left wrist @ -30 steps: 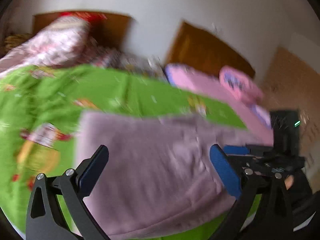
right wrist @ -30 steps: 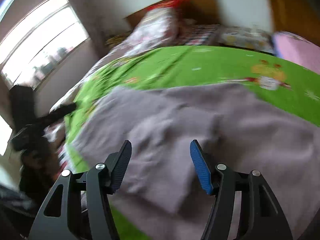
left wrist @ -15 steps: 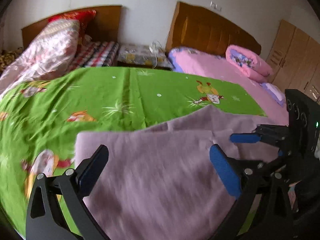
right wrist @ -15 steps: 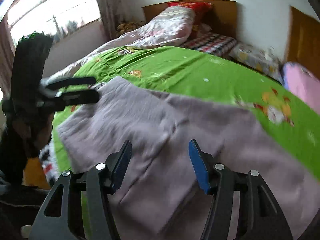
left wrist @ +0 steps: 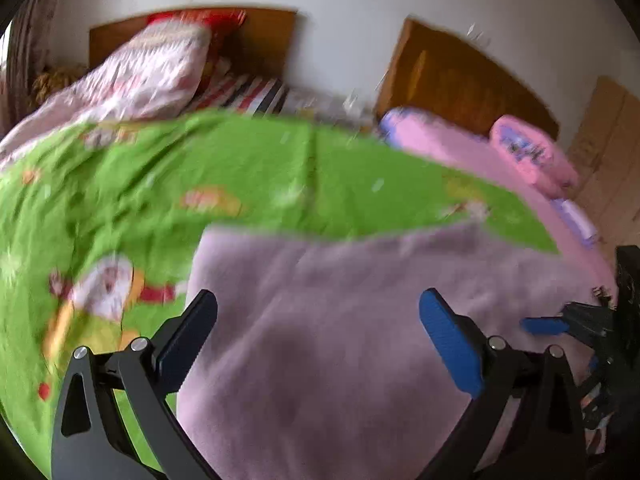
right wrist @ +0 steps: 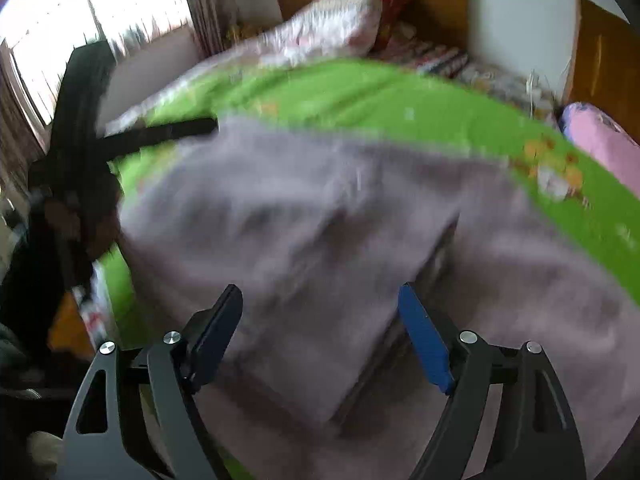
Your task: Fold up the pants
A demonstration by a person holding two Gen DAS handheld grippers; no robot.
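Note:
Mauve fleece pants lie spread on the green bed sheet, one layer folded over another with a thick edge running down the middle. My left gripper hovers over the pants' left part, jaws wide and open, nothing between them. My right gripper hangs above the folded edge; its jaws are opening and no cloth sits between the pads. Each gripper also shows in the other's view: the right gripper at the right edge, the left gripper at the left. Both views are blurred.
A patterned quilt and a red pillow are piled by the wooden headboard. A second bed with pink bedding stands to the right, a window to the left. The bed's near edge runs under both grippers.
The right gripper's jaws have spread wider and it has dipped toward the pants. The left gripper has swung and sunk a little; the pants now fill more of its view.

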